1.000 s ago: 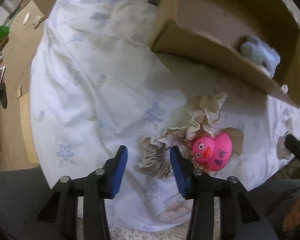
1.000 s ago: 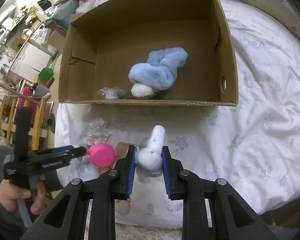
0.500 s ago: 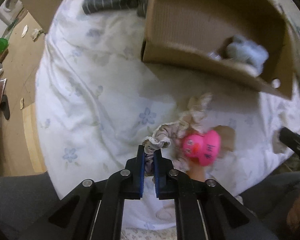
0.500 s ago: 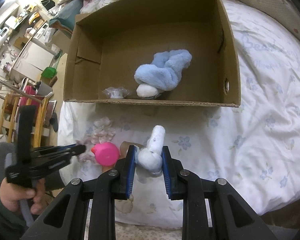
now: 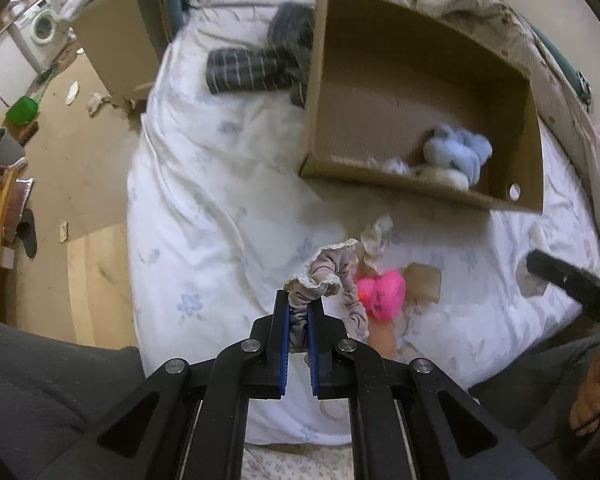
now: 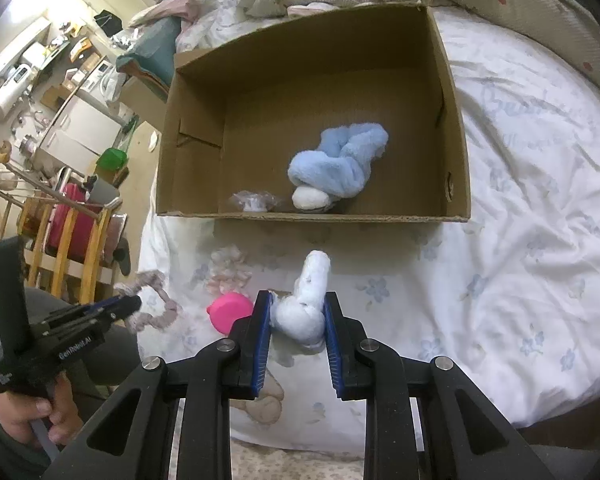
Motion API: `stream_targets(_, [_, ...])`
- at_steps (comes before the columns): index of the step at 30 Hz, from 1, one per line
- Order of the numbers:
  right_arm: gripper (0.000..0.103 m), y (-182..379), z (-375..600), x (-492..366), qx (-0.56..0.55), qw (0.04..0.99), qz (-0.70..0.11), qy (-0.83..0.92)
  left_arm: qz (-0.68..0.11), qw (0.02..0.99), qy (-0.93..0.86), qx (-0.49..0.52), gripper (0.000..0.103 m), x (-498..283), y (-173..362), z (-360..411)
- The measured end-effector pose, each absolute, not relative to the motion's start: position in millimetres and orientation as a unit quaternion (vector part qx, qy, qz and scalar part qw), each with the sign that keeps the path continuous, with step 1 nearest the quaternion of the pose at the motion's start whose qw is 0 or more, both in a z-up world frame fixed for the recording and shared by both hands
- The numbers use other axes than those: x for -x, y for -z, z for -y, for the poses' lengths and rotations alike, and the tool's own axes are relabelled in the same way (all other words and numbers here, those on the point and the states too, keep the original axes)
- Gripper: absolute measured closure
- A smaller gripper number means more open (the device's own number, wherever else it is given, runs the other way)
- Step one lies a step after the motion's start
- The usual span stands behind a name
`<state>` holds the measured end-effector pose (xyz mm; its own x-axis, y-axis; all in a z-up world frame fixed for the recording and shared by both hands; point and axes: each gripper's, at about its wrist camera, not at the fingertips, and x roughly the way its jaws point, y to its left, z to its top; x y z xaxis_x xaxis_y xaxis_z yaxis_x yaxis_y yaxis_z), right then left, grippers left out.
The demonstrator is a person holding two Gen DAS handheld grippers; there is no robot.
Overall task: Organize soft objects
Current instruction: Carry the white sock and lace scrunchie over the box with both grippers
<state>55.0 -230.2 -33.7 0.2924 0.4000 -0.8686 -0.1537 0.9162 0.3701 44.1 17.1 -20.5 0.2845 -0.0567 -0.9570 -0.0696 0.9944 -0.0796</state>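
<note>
Behind box wall (image 5: 384, 184), blue plush (image 5: 460, 152) sat half-hidden, maybe blurred; left gripper (image 5: 299, 310) fingers clamped scrunchie (image 5: 328, 276), right gripper (image 6: 296, 312) fingers gripped white plush (image 6: 306, 304).

Home bedroom: bed (image 6: 520, 240), washing machine (image 5: 44, 28)

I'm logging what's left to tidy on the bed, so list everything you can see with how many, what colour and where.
cardboard box: one, brown, open, on the bed
fluffy blue toy: one, light blue with a white end, inside the box
clear wrapped bundle: one, whitish, inside the box by the near wall
grey scrunchie: one, grey with a cream frill, in the left gripper
cream scrunchie: one, cream, on the sheet before the box
pink duck: one, pink, on the sheet
white plush: one, white, in the right gripper
striped socks: dark grey, left of the box, count unclear
bed sheet: one, white with blue flowers
left gripper: black, blue pads, shut on the grey scrunchie
right gripper: black, blue pads, shut on the white plush
</note>
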Motion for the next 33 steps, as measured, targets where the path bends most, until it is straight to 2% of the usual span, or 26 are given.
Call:
stream_targets(21, [0.077, -24, 253, -80, -0.125, 0.840, -0.502, -0.164, -0.545, 0.838, 0.025, 0.025, 0.095, -114, -48, 3])
stream_targets(28, [0.077, -28, 252, -106, -0.108, 0.852, -0.486, -0.164, -0.533, 0.845, 0.031, 0.018, 0.095, -145, -50, 10])
stream_targets(33, [0.077, -17, 253, -125, -0.107, 0.855, -0.482, -0.158, -0.526, 0.849, 0.035, 0.022, 0.095, -164, -31, 10])
